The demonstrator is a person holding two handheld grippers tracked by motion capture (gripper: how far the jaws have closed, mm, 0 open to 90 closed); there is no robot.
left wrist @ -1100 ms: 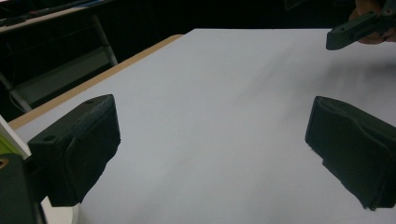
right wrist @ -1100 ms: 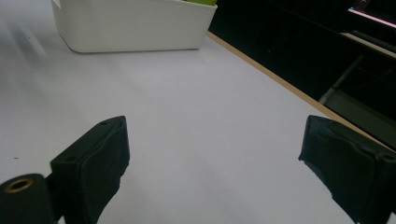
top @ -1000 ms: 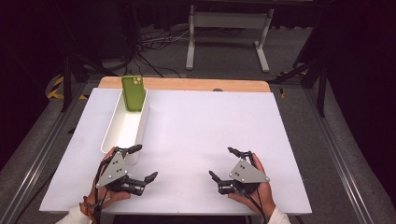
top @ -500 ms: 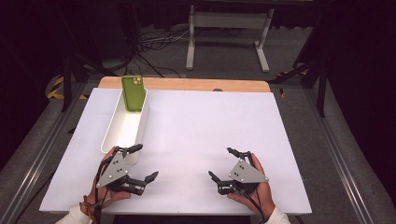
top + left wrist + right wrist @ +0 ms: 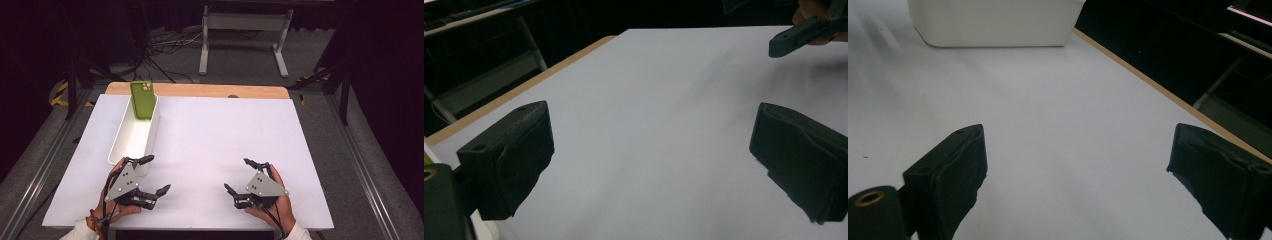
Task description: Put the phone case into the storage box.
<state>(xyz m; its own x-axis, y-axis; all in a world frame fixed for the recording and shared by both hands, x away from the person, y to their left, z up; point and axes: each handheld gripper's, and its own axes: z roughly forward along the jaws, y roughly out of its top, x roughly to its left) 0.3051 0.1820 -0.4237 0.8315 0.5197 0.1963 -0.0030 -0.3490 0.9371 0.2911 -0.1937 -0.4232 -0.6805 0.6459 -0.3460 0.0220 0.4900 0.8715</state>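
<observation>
A long white plastic bin sits on the left side of the flat white tabletop. A green phone stands inside the bin at its far end, leaning on the end wall. The left gripper rests near the front edge of the tabletop, just beside the near end of the bin. Its jaws are wide apart and hold nothing. The right gripper rests near the front edge too, well apart from the bin. Its jaws are also wide apart, with nothing between them.
</observation>
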